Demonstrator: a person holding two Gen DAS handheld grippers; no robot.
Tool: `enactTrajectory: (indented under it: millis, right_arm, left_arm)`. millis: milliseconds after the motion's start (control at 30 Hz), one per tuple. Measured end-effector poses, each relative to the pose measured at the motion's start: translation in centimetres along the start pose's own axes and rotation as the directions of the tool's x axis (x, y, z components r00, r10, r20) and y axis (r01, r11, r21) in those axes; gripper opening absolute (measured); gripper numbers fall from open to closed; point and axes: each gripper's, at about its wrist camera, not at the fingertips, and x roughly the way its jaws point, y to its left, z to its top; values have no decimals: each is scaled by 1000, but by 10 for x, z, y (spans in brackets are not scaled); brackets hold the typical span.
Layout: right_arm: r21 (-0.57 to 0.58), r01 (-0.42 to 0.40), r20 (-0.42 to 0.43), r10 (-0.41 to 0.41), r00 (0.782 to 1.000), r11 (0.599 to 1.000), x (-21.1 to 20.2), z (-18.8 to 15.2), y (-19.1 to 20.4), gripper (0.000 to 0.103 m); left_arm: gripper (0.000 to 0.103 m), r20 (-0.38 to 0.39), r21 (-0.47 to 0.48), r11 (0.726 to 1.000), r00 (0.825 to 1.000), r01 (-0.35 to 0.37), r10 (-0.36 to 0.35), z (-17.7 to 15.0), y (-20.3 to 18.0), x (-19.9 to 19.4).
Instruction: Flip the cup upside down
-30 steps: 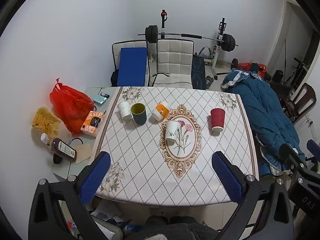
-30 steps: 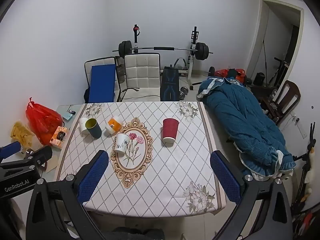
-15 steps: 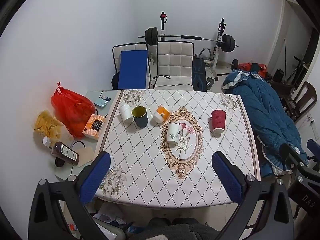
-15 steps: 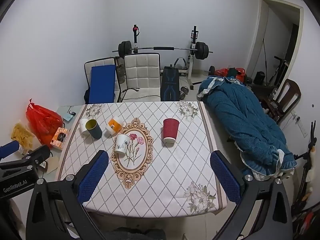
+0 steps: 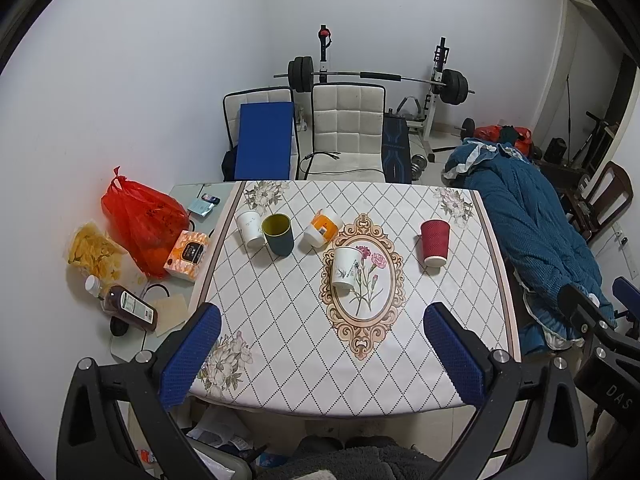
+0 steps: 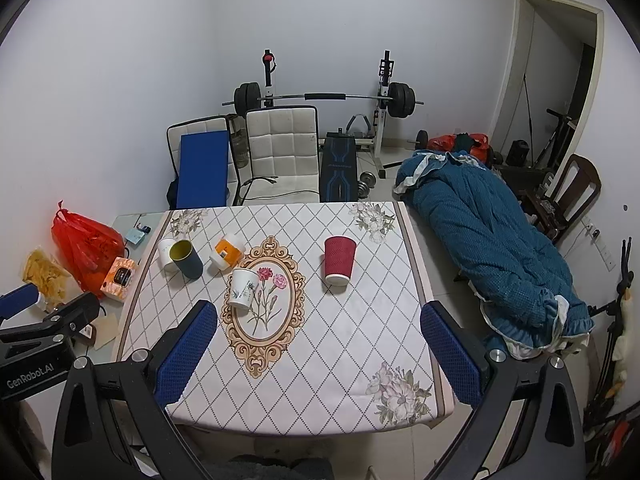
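Note:
Several cups stand on the patterned table (image 5: 280,340). A dark green cup (image 5: 278,235) stands upright with its mouth up, also in the right wrist view (image 6: 186,259). A white flowered cup (image 5: 344,267) (image 6: 242,289), a red ribbed cup (image 5: 435,242) (image 6: 339,260), a plain white cup (image 5: 250,229) and an orange-and-white cup (image 5: 322,229) stand mouth down. My left gripper (image 5: 318,354) and right gripper (image 6: 318,350) are both open and empty, high above the table's near edge, far from the cups.
A low side table (image 5: 188,200) at the left holds a red bag (image 5: 144,220), an orange box (image 5: 187,255), a bottle (image 5: 128,308) and snacks. Chairs (image 5: 348,128) and a barbell rack stand behind the table. A blue quilt (image 5: 532,216) lies at the right.
Both grippers have risen and pulled back slightly, so the table looks a little smaller and farther. The cups have not moved.

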Motion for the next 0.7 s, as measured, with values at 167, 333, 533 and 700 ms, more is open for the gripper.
enactTrajectory:
  millis: [167, 333, 533, 700]
  right_arm:
    - [1, -1, 1, 1, 1000, 1000, -1, 3, -3, 103]
    - [4, 1, 2, -1, 1000, 1000, 1, 1, -1, 103]
    - [5, -4, -1, 4, 1000, 1000, 0, 1, -1, 103]
    - [5, -3, 3, 3, 1000, 1000, 0, 0, -2, 103]
  left_arm:
    - [103, 1, 2, 1000, 1000, 1, -1, -1, 0, 0]
    - [103, 3, 1, 1000, 1000, 1, -1, -1, -1, 0]
    - [103, 4, 1, 1000, 1000, 3, -3, 0, -1, 0]
    - [103, 5, 1, 1000, 1000, 1, -1, 1, -3, -1]
